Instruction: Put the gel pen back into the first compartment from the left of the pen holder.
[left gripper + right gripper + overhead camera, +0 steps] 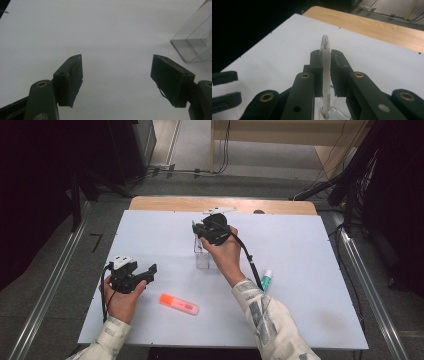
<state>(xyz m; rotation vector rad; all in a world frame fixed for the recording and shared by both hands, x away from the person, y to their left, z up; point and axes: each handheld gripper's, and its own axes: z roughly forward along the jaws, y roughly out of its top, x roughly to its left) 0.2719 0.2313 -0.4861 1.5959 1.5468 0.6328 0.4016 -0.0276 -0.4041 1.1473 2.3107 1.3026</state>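
My right gripper (326, 72) is clamped on a clear pen (326, 75), its two black jaws pressing the barrel from either side, with the tip sticking up past them. In the high view that right gripper (200, 234) hangs over a clear plastic box (202, 255) near the middle of the white table sheet (300, 245); in the right gripper view the pen's lower end reaches down into the clear box (337, 112) (I can't tell whether it touches the bottom). My left gripper (150, 272) sits low at the near left of the sheet, jaws spread wide with nothing between them, only bare sheet (112, 37), and a corner of the box (197, 42) off to one side. An orange highlighter (178, 303) lies on the sheet between my forearms, and a green-capped marker (266, 280) lies just beside my right sleeve.
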